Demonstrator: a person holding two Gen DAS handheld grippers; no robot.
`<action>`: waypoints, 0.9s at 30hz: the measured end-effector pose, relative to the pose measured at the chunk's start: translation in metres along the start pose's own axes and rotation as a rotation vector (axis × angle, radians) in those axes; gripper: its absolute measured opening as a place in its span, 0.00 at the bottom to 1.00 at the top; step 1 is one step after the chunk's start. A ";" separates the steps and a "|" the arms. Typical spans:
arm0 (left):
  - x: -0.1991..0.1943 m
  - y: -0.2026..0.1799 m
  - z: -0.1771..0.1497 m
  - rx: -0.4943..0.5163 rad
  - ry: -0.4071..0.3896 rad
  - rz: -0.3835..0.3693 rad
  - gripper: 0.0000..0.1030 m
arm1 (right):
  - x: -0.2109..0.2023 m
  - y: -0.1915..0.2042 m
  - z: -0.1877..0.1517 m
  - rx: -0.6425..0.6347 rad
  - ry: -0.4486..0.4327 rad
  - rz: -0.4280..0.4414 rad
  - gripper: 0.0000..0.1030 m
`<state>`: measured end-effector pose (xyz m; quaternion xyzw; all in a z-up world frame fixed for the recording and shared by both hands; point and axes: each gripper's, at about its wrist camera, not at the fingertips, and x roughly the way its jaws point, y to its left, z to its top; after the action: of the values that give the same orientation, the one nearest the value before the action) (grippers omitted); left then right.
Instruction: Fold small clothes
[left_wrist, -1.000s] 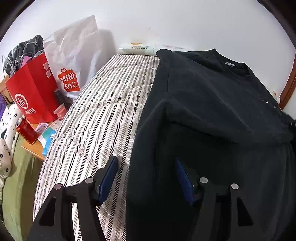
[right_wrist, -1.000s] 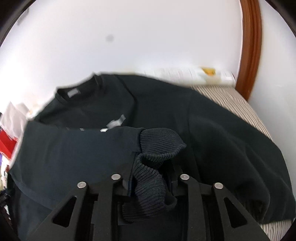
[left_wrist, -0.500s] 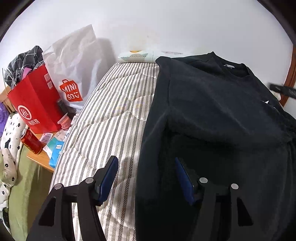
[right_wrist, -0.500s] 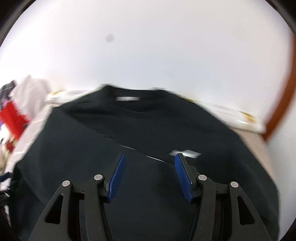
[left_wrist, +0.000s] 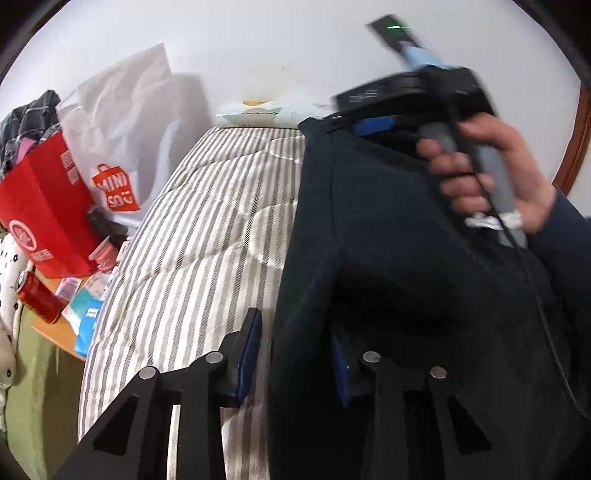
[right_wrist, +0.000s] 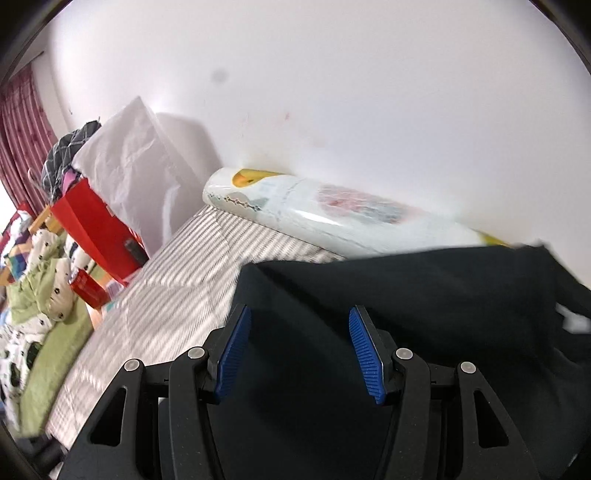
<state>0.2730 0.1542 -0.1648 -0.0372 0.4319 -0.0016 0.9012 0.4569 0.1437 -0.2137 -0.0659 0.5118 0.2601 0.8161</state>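
A black sweatshirt (left_wrist: 399, 236) lies flat on the striped mattress (left_wrist: 207, 236), one sleeve folded over its body. My left gripper (left_wrist: 295, 354) is open and straddles the sweatshirt's left edge near the hem, its right finger hidden against the dark cloth. My right gripper (right_wrist: 299, 350) is open and empty, low over the sweatshirt's (right_wrist: 406, 302) upper left shoulder corner. In the left wrist view the right gripper body and the hand holding it (left_wrist: 480, 173) hover over the collar area.
A red paper bag (left_wrist: 44, 206) and a white Miniso bag (left_wrist: 122, 122) stand left of the mattress, with a red can (left_wrist: 37, 299) and small items on a wooden table. A white printed pack (right_wrist: 332, 214) lies along the wall. Green bedding (right_wrist: 37, 325) lies at far left.
My right gripper let go of the ribbed sleeve cuff, opened, and swung left across the sweatshirt to its upper left corner. My left gripper stayed at the left edge, jaws somewhat narrower.
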 end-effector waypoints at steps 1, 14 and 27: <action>0.001 0.000 0.002 0.002 -0.004 -0.002 0.30 | 0.011 0.002 0.004 0.004 0.023 0.016 0.49; 0.001 0.025 0.002 -0.090 -0.020 -0.055 0.07 | 0.050 0.031 0.036 0.017 -0.025 0.092 0.07; -0.018 0.029 0.000 -0.138 -0.025 -0.098 0.37 | -0.037 0.001 0.003 0.010 -0.101 -0.043 0.47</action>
<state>0.2607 0.1836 -0.1525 -0.1204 0.4173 -0.0155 0.9006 0.4455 0.1323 -0.1798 -0.0597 0.4698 0.2432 0.8465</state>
